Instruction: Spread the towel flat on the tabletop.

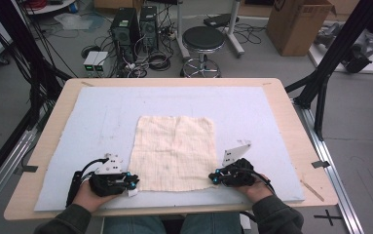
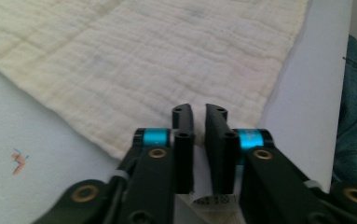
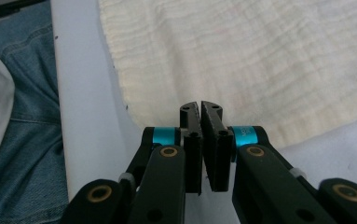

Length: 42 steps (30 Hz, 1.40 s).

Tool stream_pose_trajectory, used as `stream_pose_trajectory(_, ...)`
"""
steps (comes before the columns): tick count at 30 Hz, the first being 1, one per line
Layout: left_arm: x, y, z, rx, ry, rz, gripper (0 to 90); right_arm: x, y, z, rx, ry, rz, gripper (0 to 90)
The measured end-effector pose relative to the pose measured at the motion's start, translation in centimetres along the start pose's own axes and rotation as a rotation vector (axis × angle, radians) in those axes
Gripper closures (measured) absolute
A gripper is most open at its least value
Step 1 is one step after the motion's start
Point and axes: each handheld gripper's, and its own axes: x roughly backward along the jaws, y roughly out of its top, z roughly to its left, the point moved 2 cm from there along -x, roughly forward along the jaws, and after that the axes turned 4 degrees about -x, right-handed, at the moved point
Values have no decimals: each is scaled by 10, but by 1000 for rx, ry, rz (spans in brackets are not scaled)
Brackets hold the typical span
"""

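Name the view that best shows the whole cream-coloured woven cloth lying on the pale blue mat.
The high view: the cream-coloured woven cloth lies flat with all four edges visible. The left gripper view gives a close look at one near corner, the right gripper view at the other near corner.

floor: grey, cable-strewn | stool [image 1: 203, 41] | cardboard box [image 1: 298, 23] | possibly computer towers [image 1: 134, 27]

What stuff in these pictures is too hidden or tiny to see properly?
- Left claw view: the cloth corner between the left claw jaws, covered by them.
- Right claw view: the cloth edge inside the right claw, hidden by its jaws.
- High view: both claw tips, too small.
- Left claw view: the orange mark on the mat, blurred.
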Motion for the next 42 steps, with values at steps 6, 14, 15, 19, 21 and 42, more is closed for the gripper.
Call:
stream_pose_trajectory(6, 3, 2, -2, -15, -24, -25, 879, 2, 0, 2, 22, -8, 11, 883)
stream_pose_trajectory(14, 6, 7, -11, -43, -43, -51, 887, 15, -7, 2, 9, 6, -23, 883)
stream_pose_trajectory(15, 8, 7, -12, -43, -43, -55, 887, 17, -7, 3, 6, 6, -28, 883)
stream_pose_trajectory(19, 11, 7, -15, -49, -52, -61, 888, 19, -9, 6, 15, 13, -28, 883)
stream_pose_trajectory(21, 12, 7, -17, -55, -59, -57, 888, 19, -10, 7, 15, 17, -25, 882)
stream_pose_trajectory(42, 0, 0, -15, -35, -68, 8, 595, -1, -4, 21, 68, 94, 14, 646)
